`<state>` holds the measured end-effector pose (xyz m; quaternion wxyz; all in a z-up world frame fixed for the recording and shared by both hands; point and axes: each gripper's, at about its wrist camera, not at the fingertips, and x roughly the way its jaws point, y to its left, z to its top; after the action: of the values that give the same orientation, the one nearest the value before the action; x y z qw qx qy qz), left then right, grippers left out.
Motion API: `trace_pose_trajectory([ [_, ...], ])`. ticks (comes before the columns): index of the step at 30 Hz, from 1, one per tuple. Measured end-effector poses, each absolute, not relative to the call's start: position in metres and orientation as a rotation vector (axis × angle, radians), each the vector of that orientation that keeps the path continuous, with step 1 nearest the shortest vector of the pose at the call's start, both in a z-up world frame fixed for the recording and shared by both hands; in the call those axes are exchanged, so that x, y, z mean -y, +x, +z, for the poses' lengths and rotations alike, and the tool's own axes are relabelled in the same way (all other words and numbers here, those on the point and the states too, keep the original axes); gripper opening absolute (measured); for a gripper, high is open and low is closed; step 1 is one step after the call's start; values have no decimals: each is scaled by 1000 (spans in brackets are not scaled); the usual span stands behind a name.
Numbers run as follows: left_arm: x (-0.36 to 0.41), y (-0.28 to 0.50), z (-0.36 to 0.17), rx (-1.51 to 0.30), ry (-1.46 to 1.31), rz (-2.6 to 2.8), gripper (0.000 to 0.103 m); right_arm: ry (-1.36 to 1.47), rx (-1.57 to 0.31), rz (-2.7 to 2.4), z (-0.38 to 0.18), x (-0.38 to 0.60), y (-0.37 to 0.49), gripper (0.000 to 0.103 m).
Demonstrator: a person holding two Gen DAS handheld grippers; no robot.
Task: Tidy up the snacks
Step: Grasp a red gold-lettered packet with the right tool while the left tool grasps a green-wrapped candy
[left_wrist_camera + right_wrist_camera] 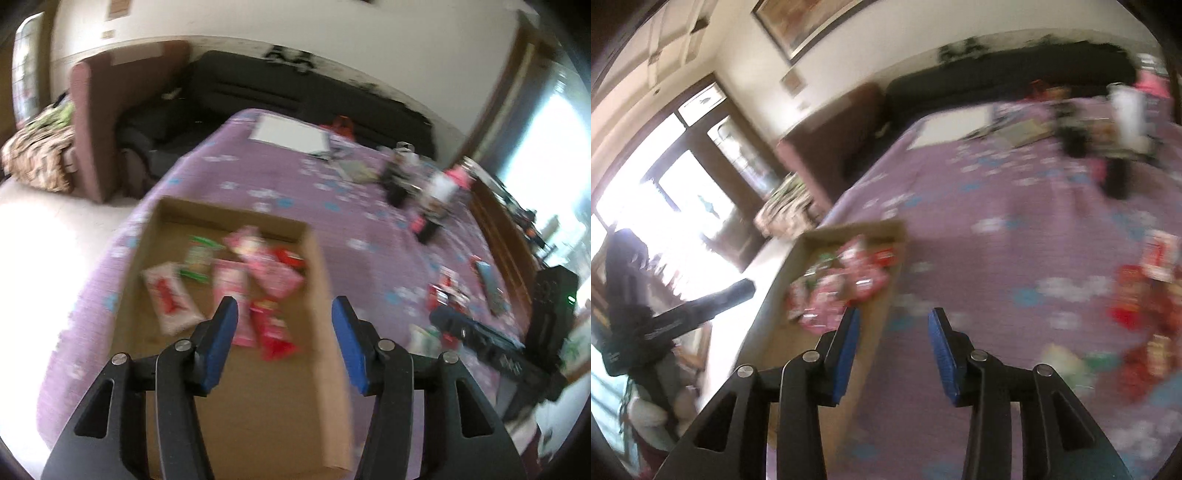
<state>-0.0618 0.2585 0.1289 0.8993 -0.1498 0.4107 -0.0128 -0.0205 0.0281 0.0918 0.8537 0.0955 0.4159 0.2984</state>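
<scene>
We're hovering over the box (236, 369) on the desk (369, 229), both tools empty and spread apart: left tool (284, 317), right tool (894, 328). Several snacks (258, 266) are sitting inside already. Loose snacks (1137, 302) are waiting on the right; grabbing one is probably next.

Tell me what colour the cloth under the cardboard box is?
The tablecloth is purple with white and blue flower shapes. It shows best in the left wrist view, around the cardboard box.

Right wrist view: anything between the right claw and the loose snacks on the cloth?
Only bare purple tablecloth separates the open right claw from the loose snack packets; the right wrist view shows it.
</scene>
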Motion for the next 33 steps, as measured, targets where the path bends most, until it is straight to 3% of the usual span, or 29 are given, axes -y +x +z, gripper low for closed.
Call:
trace_pose_trajectory([
  [4, -211, -60, 130, -865, -272, -118, 55, 242, -828, 452, 89, 63, -23, 49],
  [10, -137, -43, 104, -942, -200, -219, 55, 324, -850, 284, 64, 156, -23, 49],
  [21, -104, -33, 69, -1045, -218, -203, 55, 432, -993, 333, 26, 146, -5, 49],
  [25, -113, -33, 66, -1040, -247, -187, 55, 441, -986, 272, 24, 132, 3, 62],
  [29, -111, -32, 61, -1048, -240, -196, 55, 377, -967, 225, 22, 120, 10, 62],
  [30, -109, -32, 60, -1052, -238, -199, 55, 345, -959, 214, 22, 117, 11, 61],
  [33, -103, -31, 57, -1057, -218, -205, 55, 282, -935, 191, 22, 113, 10, 37],
])
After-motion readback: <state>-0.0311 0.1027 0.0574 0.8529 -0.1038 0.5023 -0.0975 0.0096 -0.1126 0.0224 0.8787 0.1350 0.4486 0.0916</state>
